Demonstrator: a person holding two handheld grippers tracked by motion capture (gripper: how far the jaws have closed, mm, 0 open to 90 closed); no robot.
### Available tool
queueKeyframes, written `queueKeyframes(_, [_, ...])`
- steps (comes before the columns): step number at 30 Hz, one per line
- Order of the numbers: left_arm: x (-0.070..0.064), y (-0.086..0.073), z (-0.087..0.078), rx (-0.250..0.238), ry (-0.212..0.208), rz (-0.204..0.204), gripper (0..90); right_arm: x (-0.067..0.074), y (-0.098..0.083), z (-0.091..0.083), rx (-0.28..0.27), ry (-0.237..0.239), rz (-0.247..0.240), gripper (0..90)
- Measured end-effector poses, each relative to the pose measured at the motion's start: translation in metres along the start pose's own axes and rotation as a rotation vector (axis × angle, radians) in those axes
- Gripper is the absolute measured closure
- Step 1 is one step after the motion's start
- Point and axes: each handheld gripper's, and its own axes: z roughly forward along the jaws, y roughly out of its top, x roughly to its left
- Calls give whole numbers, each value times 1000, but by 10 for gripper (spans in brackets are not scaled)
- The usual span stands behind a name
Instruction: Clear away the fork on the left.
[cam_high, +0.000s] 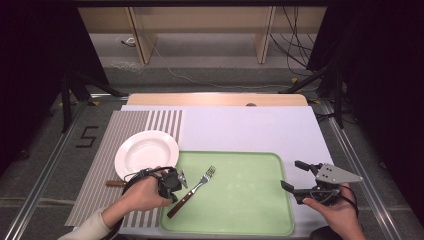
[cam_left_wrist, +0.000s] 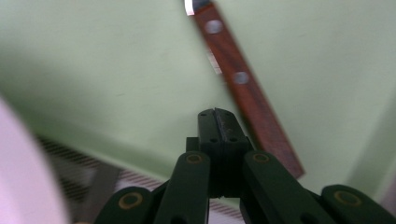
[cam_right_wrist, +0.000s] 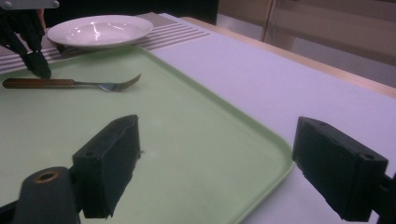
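The left tool, low and left of centre in the high view, has its two black jaws pressed together with nothing pinched between them; in the left gripper view they meet just left of the fork's wooden handle, without gripping it. The fork lies flat on the left part of the green tray, handle towards the lower left of the frame, tines towards the upper right. In the right gripper view the fork lies at the upper left, with the left tool's tip just above its handle. Beyond it, at the upper left of the high view, a white plate rests on a striped placemat, with a second brown handle poking out near the hand. The right tool, at the lower right, has its jaws spread wide and empty, over the tray's right edge. Tray and placemat sit on a pale-covered table.
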Motion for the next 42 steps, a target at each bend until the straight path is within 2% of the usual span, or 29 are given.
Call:
queueKeyframes(7, [-12, 1, 1, -2, -10, 37, 897, 0, 0, 0, -1, 0, 0, 163])
queueKeyframes(18, [-32, 11, 5, -38, -91, 105, 896, 0, 0, 0, 2, 3, -1, 163])
queueKeyframes(22, [-36, 17, 7, -59, -91, 128, 895, 0, 0, 0, 0, 3, -1, 163])
queueKeyframes(27, [-35, 18, 7, -85, -90, 124, 877, 0, 0, 0, 0, 2, -1, 163])
queueKeyframes(30, [-31, 16, 5, -110, -62, 119, 842, 0, 0, 0, 0, 2, -1, 163])
queueKeyframes(31, [-29, 14, 3, -130, -53, 119, 819, 0, 0, 0, -1, 2, -2, 163])
queueKeyframes(32, [-24, 10, -1, -194, -18, 127, 755, 0, 0, 0, -3, 1, -2, 163])
queueKeyframes(33, [-24, 10, -1, -194, -18, 127, 708, 0, 0, 0, -3, 1, -2, 163])
queueKeyframes(34, [-20, 7, -3, -252, 20, 140, 708, 0, 0, 0, -3, 0, -2, 163])
queueKeyframes(35, [-17, 4, -5, -284, 45, 138, 652, 0, 0, 0, -3, 0, -1, 163])
queueKeyframes(36, [-8, -4, -10, -354, 83, 83, 570, 0, 0, 0, -4, 1, -3, 163])
queueKeyframes(38, [0, -13, -13, -435, 103, 29, 488, 0, 0, 0, -6, 1, -4, 163])
queueKeyframes(39, [0, -13, -13, -435, 103, 29, 446, 0, 0, 0, -6, 1, -4, 163])
queueKeyframes(40, [7, -24, -16, -522, 122, -1, 384, 0, 0, -1, -10, 0, -3, 163])
queueKeyframes(41, [7, -24, -16, -522, 122, -1, 333, 0, 0, -1, -10, 0, -3, 163])
queueKeyframes(42, [9, -29, -17, -563, 137, -17, 333, 0, 0, -1, -10, 0, -3, 163])
